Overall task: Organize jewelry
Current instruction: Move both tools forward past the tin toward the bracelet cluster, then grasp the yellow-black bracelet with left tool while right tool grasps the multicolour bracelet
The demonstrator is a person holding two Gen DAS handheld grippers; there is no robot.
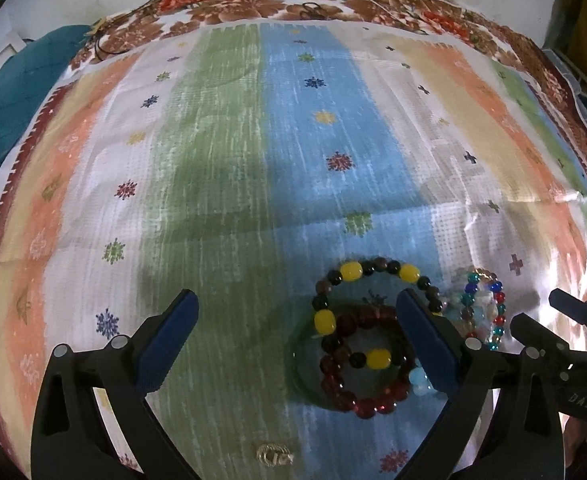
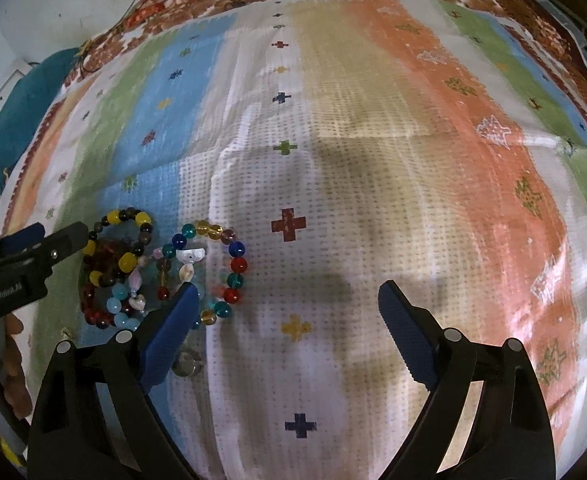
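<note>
A pile of bead bracelets lies on the striped cloth. In the left wrist view a black-and-yellow bracelet overlaps a dark red one and a green bangle. My left gripper hangs open above them, its right finger over the pile's right side. A multicoloured glass-bead bracelet and a shell strand lie just left of my right gripper, which is open with only cloth between its fingers. Its left finger covers part of that bracelet.
A small gold ring lies near the cloth's front edge, and a clear ring sits beside the right gripper's left finger. A teal cloth lies at far left. Thin cords trail at the back. A hand holds the left gripper.
</note>
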